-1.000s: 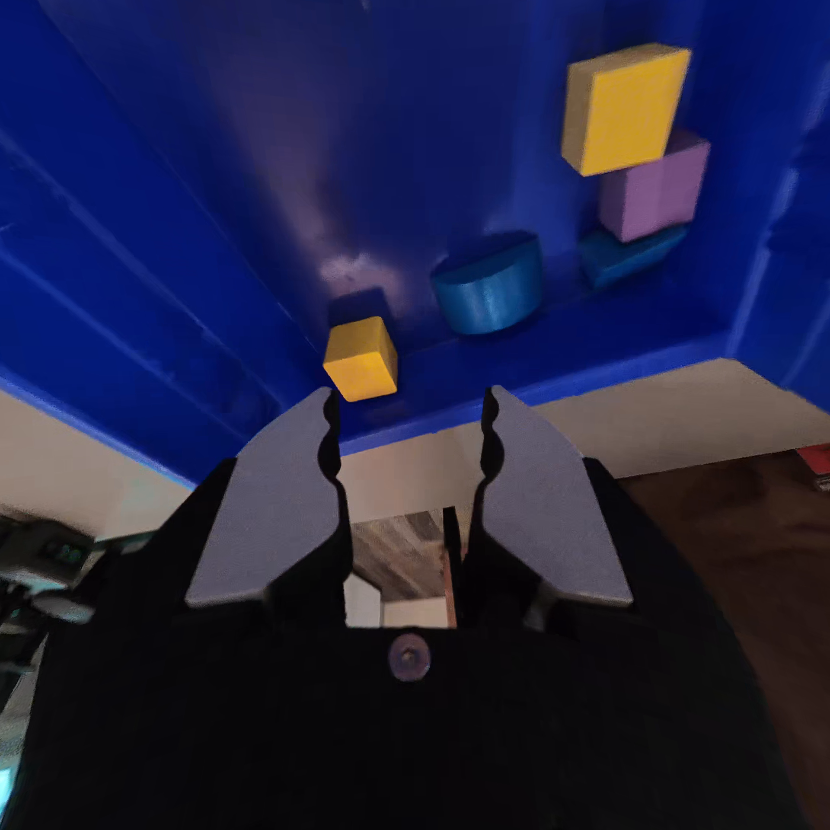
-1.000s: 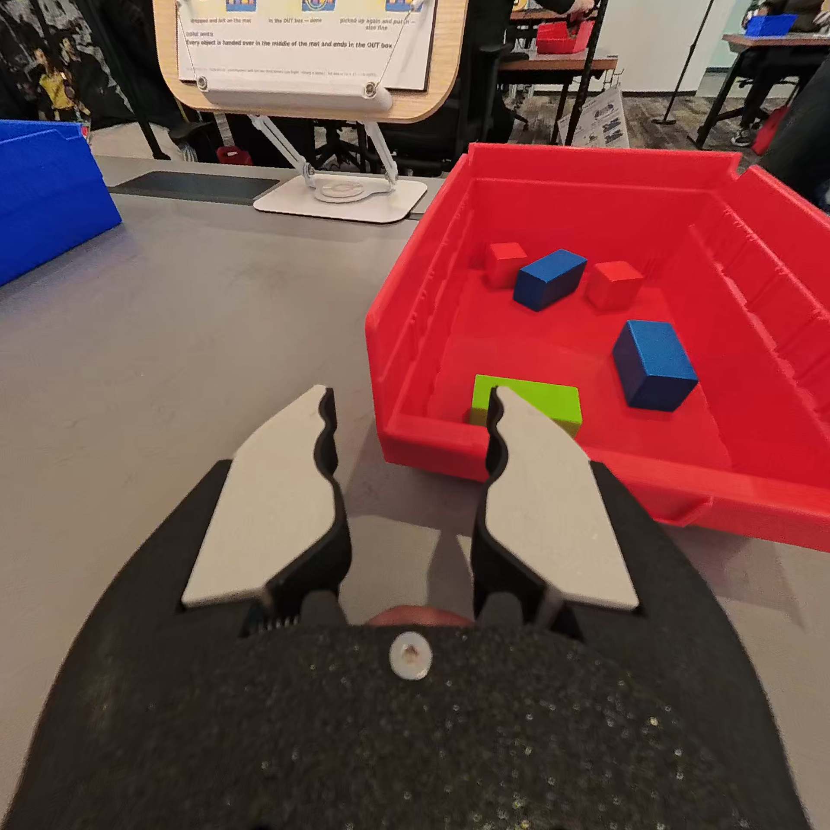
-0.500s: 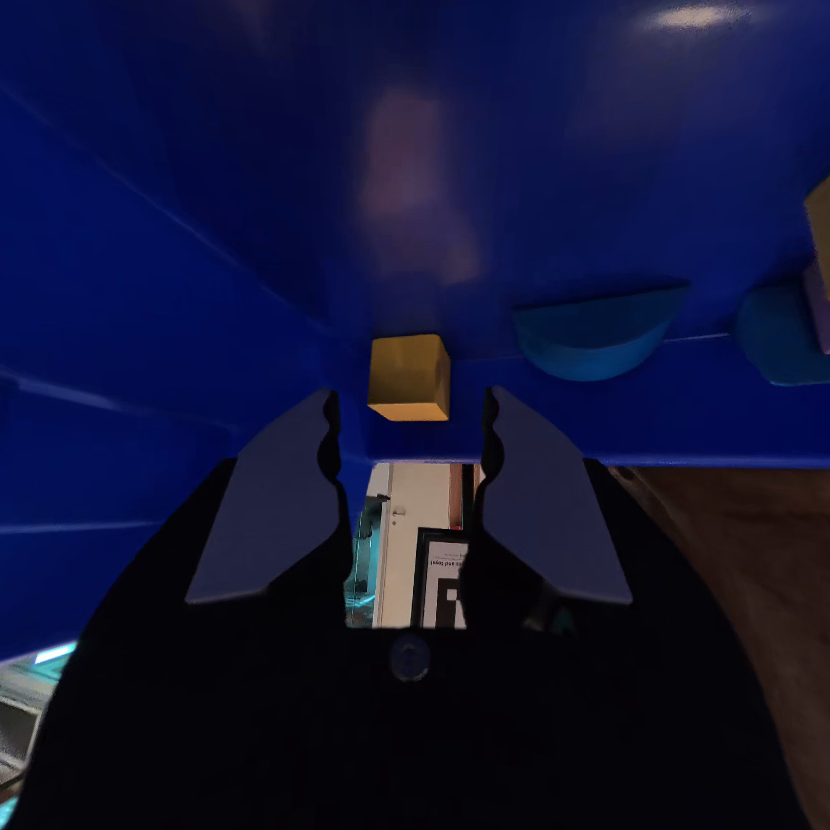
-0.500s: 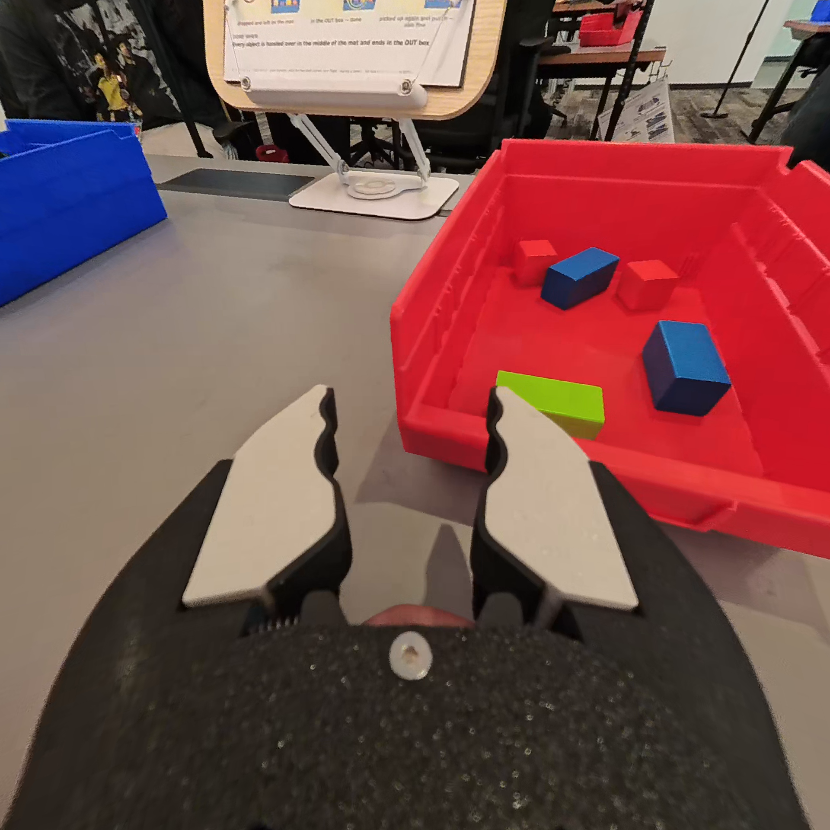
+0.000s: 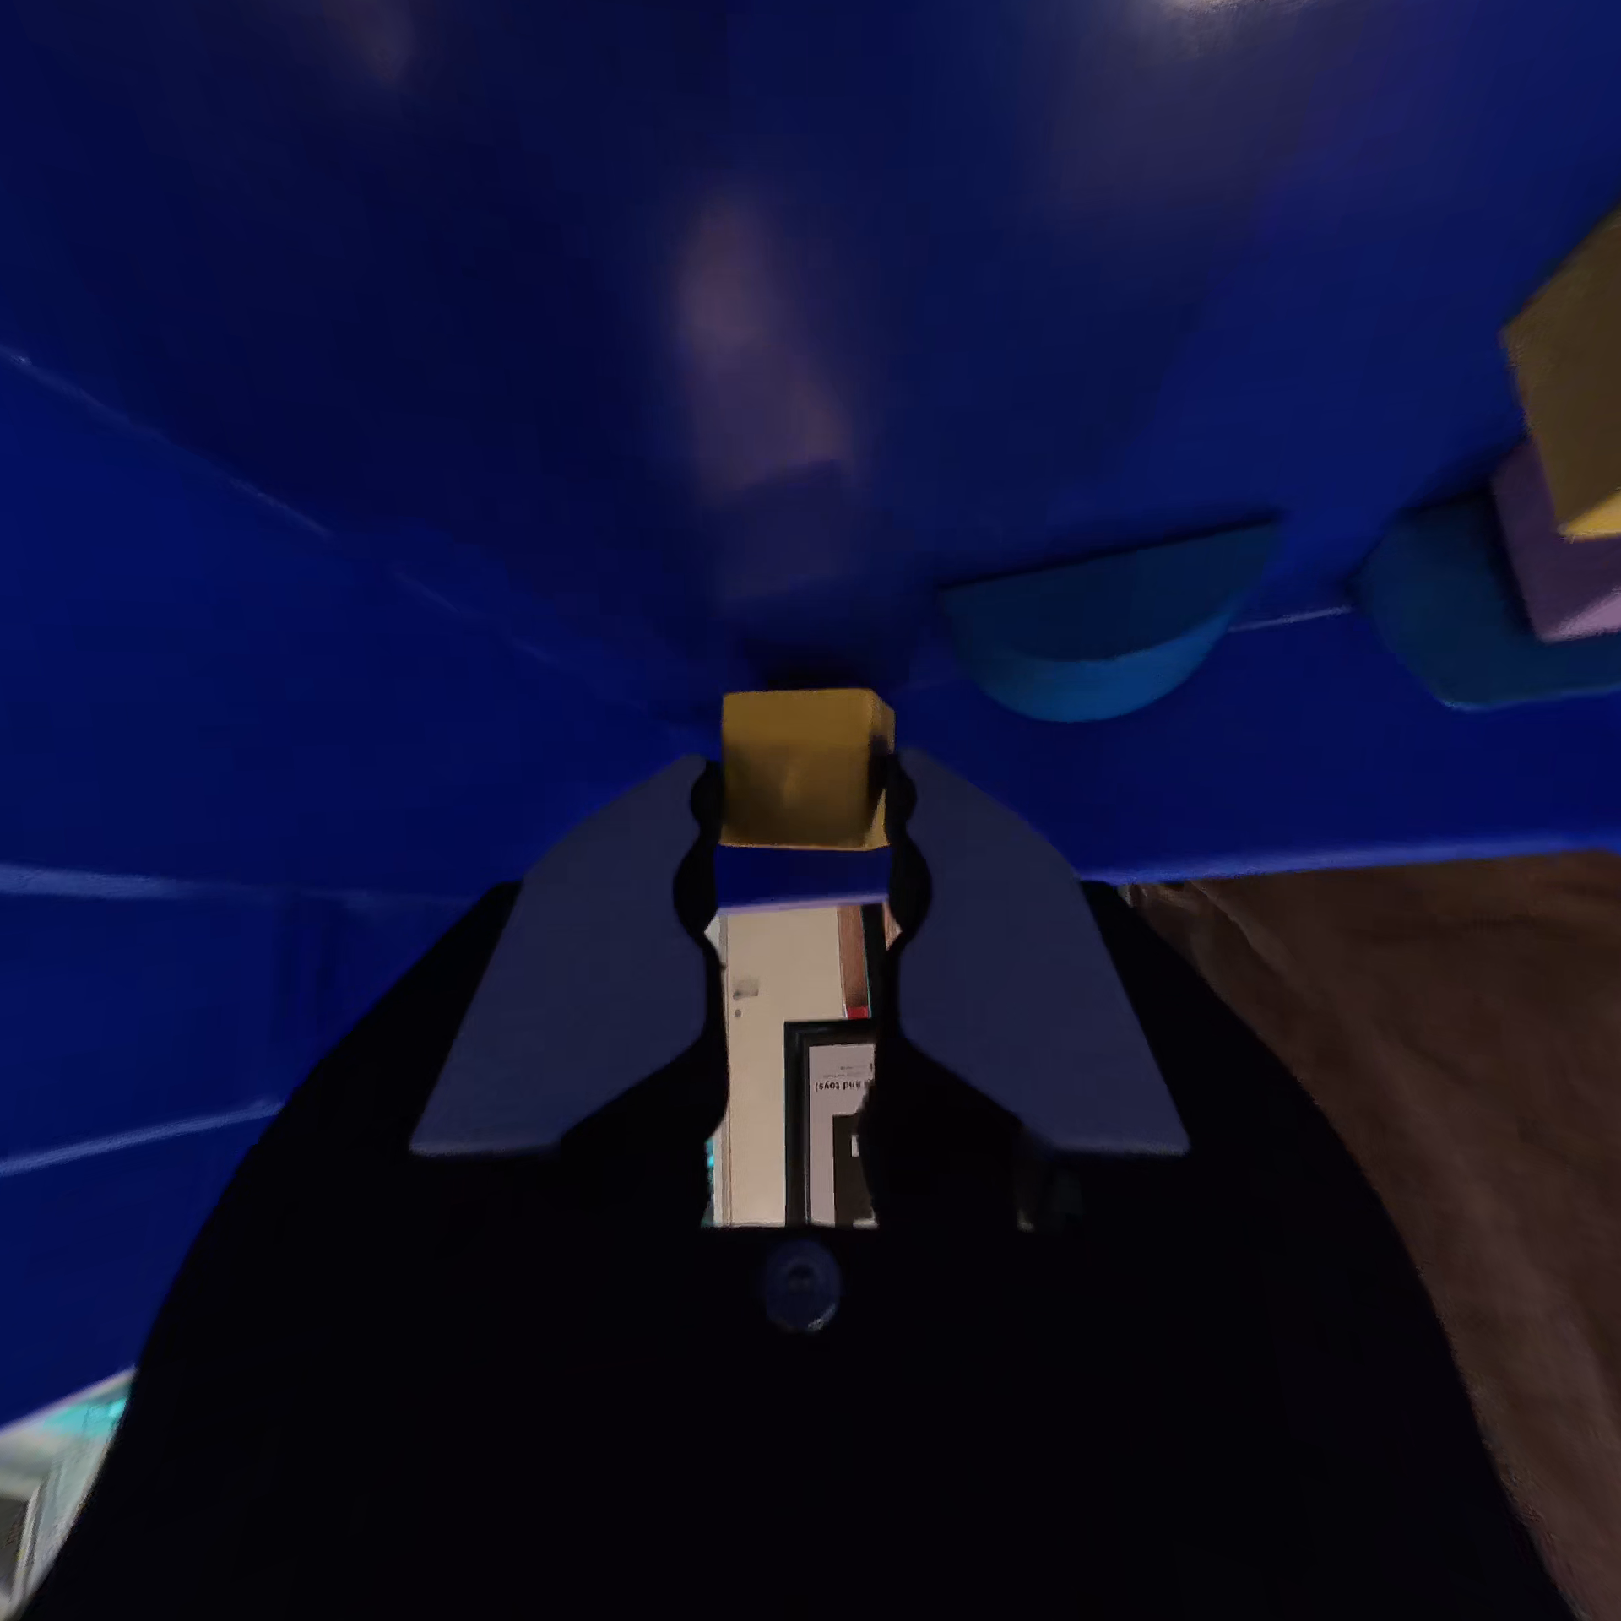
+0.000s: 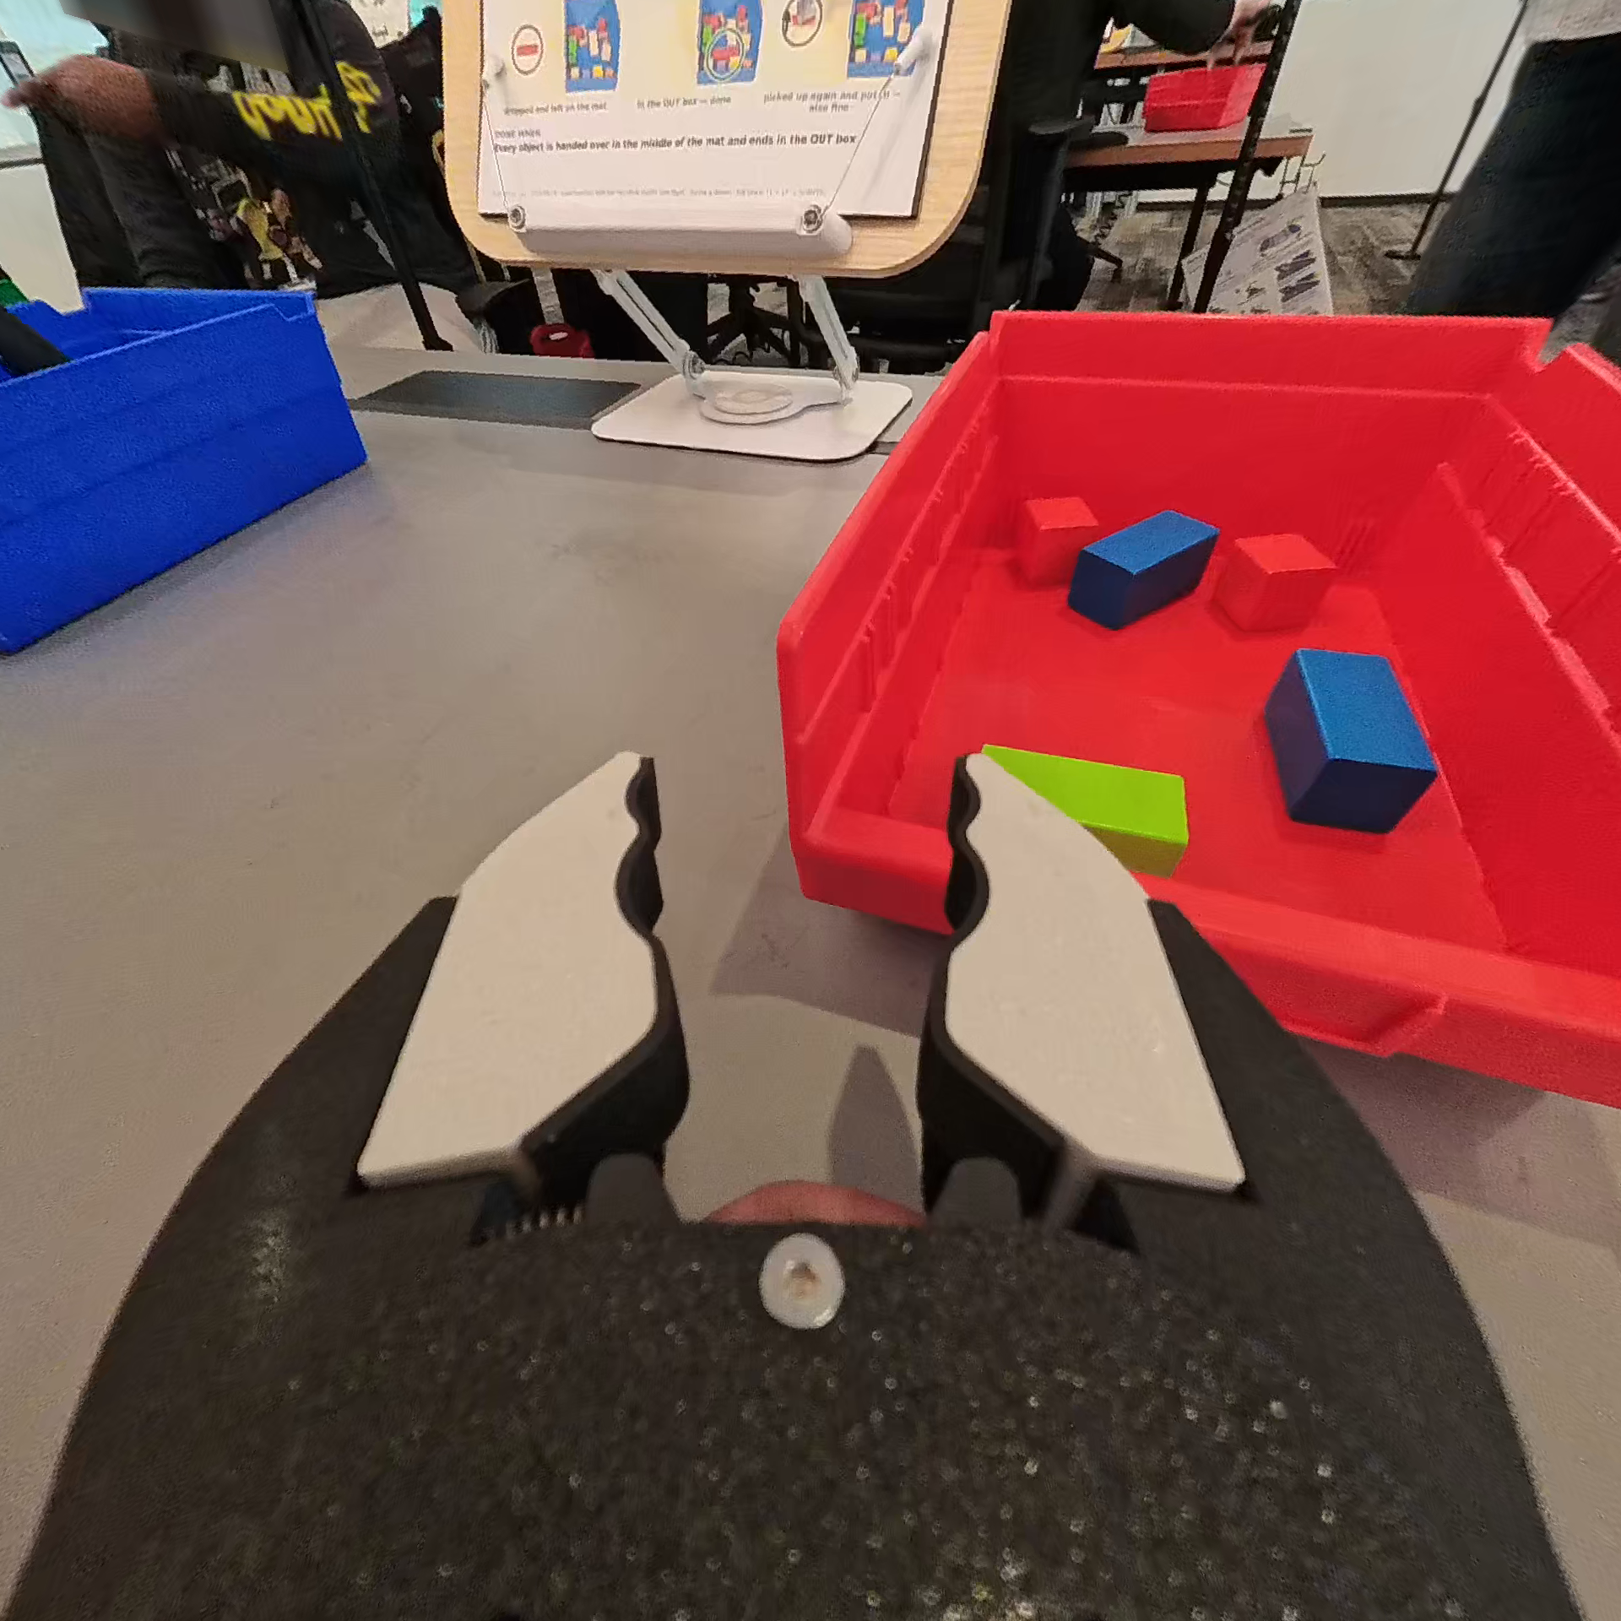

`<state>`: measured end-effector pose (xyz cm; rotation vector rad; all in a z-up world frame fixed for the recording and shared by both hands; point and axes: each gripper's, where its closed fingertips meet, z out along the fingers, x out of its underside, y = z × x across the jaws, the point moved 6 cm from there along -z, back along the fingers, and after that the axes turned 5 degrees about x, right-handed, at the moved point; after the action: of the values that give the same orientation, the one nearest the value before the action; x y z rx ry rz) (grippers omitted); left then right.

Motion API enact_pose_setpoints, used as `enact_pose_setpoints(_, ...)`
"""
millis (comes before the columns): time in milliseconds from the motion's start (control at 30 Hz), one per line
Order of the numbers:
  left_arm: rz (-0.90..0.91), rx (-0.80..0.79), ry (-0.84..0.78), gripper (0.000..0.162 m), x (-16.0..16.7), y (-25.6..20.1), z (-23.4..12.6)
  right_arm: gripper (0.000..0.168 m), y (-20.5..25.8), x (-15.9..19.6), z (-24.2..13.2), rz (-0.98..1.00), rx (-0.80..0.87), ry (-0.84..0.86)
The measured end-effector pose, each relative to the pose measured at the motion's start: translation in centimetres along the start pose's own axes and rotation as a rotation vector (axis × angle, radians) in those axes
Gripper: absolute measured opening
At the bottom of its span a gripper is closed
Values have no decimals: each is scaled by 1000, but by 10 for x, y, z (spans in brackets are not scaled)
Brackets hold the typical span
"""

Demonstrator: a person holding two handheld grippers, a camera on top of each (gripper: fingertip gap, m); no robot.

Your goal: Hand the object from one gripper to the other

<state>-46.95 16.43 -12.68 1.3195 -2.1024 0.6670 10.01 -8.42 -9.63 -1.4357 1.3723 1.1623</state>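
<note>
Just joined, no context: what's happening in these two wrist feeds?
A person runs two handheld grippers on a block hand-over. The left gripper is down inside the blue bin, fingers against both sides of a small yellow cube that sits by the bin's wall. The right gripper is open and empty over the grey table, beside the red bin, which holds five blocks. No hand-over yet.

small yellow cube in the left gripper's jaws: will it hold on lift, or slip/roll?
The small yellow cube looks rigid with flat faces, so it likely won't roll or deform. The left gripper pinches it only at its fingertips, so it may pivot if jerked. It is probably light for its size; the finish looks smooth, so possibly a little slippery.
</note>
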Motion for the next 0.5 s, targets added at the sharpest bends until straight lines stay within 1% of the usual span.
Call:
enact_pose_setpoints(67,30,35,-72,35,3,-4,-10,63,1,-1,-1,-5,-6,-12)
enact_pose_setpoints(133,77,85,-183,35,9,-8,-24,63,4,-3,-1,-18,-18,-29)
enact_pose_setpoints(200,140,172,-346,35,15,-13,-43,63,10,-6,-1,-45,-40,-44)
enact_pose_setpoints(300,266,329,-644,35,28,-22,-71,63,25,-12,1,-113,-99,-79)
enact_pose_setpoints(333,281,405,-739,35,32,-26,-78,63,33,-16,4,-142,-128,-96)
enact_pose_setpoints(400,371,628,-938,35,43,-45,-94,63,49,-23,15,-203,-190,-109)
enact_pose_setpoints(433,417,747,-1012,35,48,-56,-101,63,59,-28,22,-229,-225,-115)
enact_pose_setpoints(500,488,943,-1110,35,53,-83,-109,63,83,-42,41,-285,-300,-127)
